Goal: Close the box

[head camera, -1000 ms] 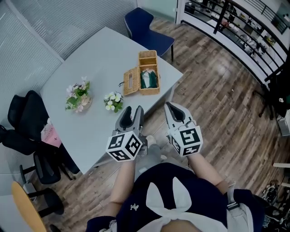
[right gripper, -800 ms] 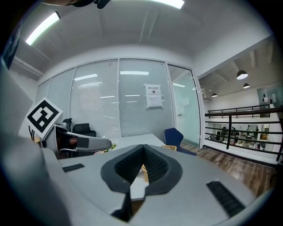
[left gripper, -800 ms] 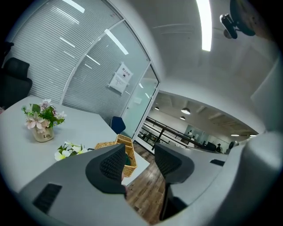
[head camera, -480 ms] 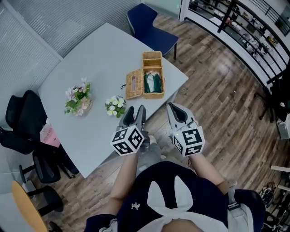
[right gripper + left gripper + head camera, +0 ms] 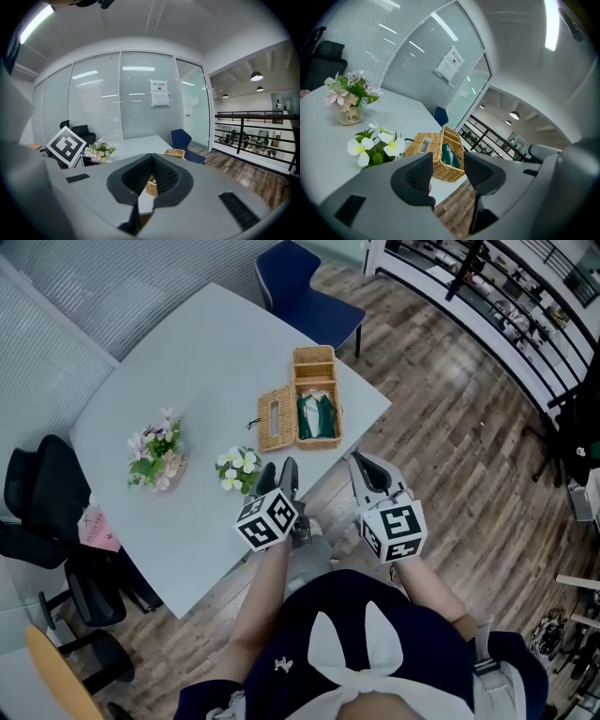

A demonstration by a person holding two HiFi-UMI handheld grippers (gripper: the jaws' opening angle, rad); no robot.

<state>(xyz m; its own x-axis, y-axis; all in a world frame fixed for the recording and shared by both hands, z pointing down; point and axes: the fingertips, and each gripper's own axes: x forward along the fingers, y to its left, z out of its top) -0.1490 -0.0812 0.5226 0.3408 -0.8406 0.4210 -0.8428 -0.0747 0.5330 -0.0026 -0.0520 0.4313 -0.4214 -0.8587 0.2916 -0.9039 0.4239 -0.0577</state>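
Holding a gripper in each hand, the person stands at the near edge of a pale bench (image 5: 187, 362). The left gripper (image 5: 277, 469) reaches over that edge. Its jaws stand wide apart, having just been opening, and nothing is between them. Its own view shows the wicker box through the gap, well ahead. The right gripper (image 5: 364, 465) hovers beside it over the wooden floor (image 5: 450, 427), off the bench. Its jaws meet at the tips and grip nothing.

Just left of the left jaws lies a small bunch of white flowers (image 5: 236, 468). Further left, a pot of pink flowers (image 5: 155, 448) stands upright.

Beyond the grippers, the box (image 5: 317, 435) sits near the bench's right edge, still open. Its lid (image 5: 274, 418) is swung out flat to the left, and something green (image 5: 312, 409) lies inside.

A black office chair (image 5: 37, 502) stands off the bench's left side. A blue chair (image 5: 305, 292) stands at the far end, with walls of glass and blinds behind it.
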